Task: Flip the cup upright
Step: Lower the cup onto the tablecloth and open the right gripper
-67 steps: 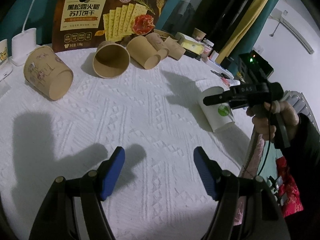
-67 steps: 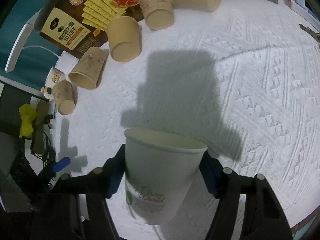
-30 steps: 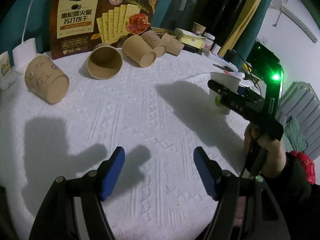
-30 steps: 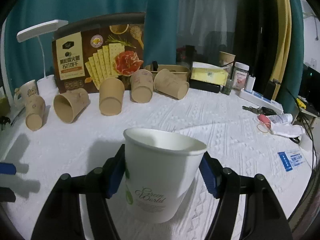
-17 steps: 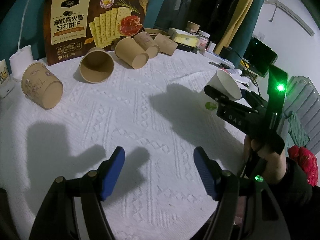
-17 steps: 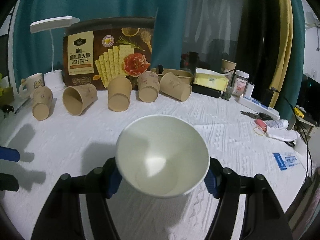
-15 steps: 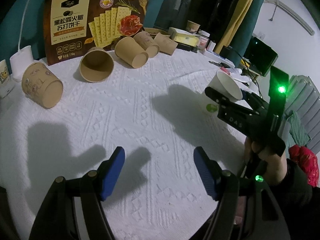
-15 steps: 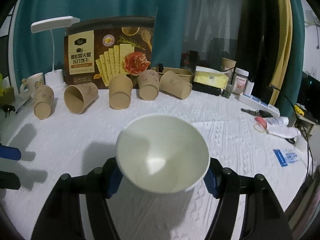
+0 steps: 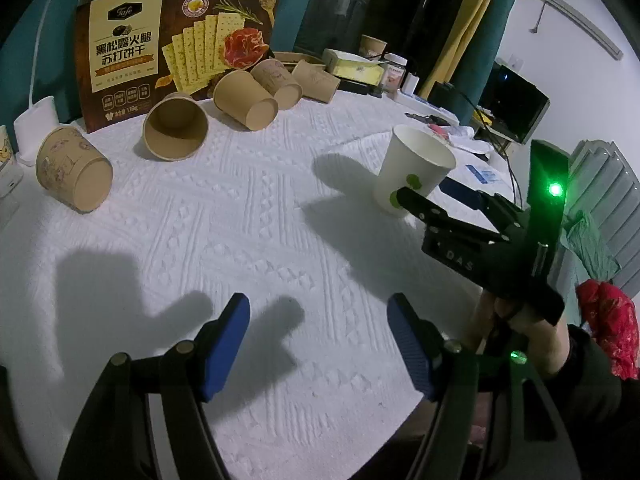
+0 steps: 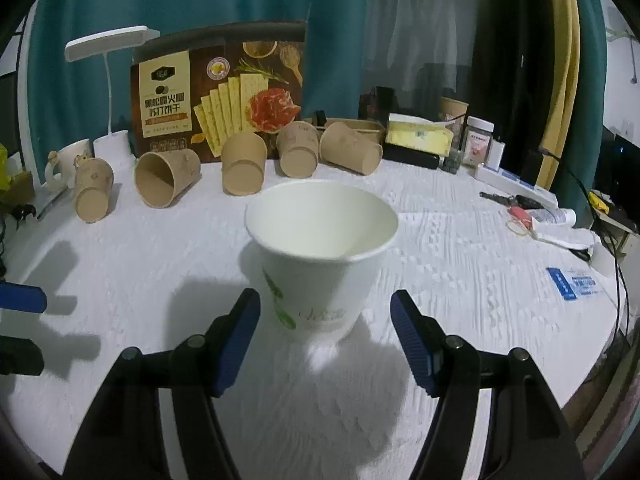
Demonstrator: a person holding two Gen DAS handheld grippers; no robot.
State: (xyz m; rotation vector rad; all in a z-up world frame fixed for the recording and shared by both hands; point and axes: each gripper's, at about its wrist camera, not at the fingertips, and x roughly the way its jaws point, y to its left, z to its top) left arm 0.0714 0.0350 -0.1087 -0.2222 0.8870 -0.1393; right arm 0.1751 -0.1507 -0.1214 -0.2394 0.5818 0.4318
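Observation:
A white paper cup (image 10: 320,256) with green print stands upright, mouth up, on the white tablecloth (image 10: 460,272). My right gripper (image 10: 325,336) is open, its blue pads on either side of the cup's base and apart from it. In the left wrist view the cup (image 9: 412,172) stands at the right with the right gripper (image 9: 436,200) just behind it. My left gripper (image 9: 318,340) is open and empty over the cloth near the front edge.
Several brown paper cups (image 10: 168,178) lie on their sides along the back, before a cracker box (image 10: 220,88). A lamp (image 10: 106,44) and mug (image 10: 66,160) stand at the left. Keys, a tube and a card (image 10: 572,284) lie at the right.
My right gripper has set the white cup down upright and opened, letting go of it. The cup was held tilted half a second ago. The left gripper has stayed open.

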